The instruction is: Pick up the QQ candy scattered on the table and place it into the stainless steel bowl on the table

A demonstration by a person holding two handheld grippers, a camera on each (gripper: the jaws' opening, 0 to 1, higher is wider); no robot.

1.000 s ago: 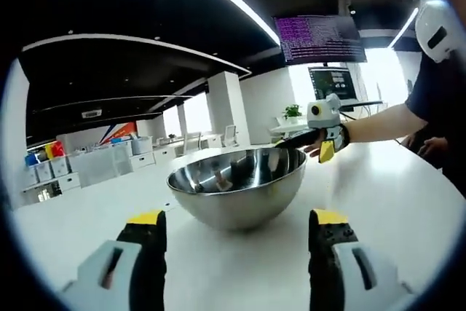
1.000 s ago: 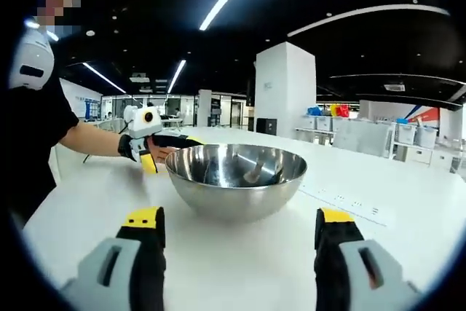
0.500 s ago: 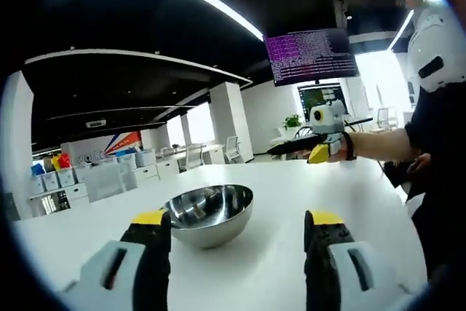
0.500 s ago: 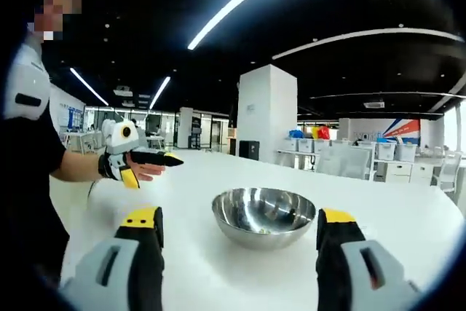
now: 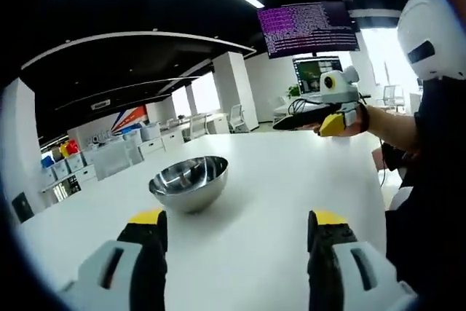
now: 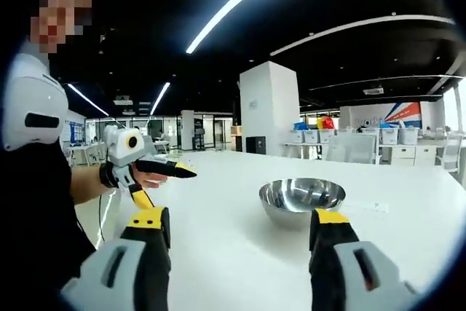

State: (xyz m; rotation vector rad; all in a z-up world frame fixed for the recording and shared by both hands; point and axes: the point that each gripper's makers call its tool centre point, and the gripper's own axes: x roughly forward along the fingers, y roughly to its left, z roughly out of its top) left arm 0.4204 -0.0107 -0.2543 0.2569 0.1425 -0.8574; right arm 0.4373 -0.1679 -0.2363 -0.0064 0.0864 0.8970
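Here, one steel bowl [image 5: 188, 182], two open claws [image 5: 237, 234], white table [image 5: 277, 194]

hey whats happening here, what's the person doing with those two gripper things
A person holds a two-jaw gripper in each hand over a white table with a stainless steel bowl on it. The left gripper and the right gripper both have their jaws spread apart with nothing between them, and both sit back from the bowl. No candy can be made out on the table, and the bowl's contents are too small to tell.
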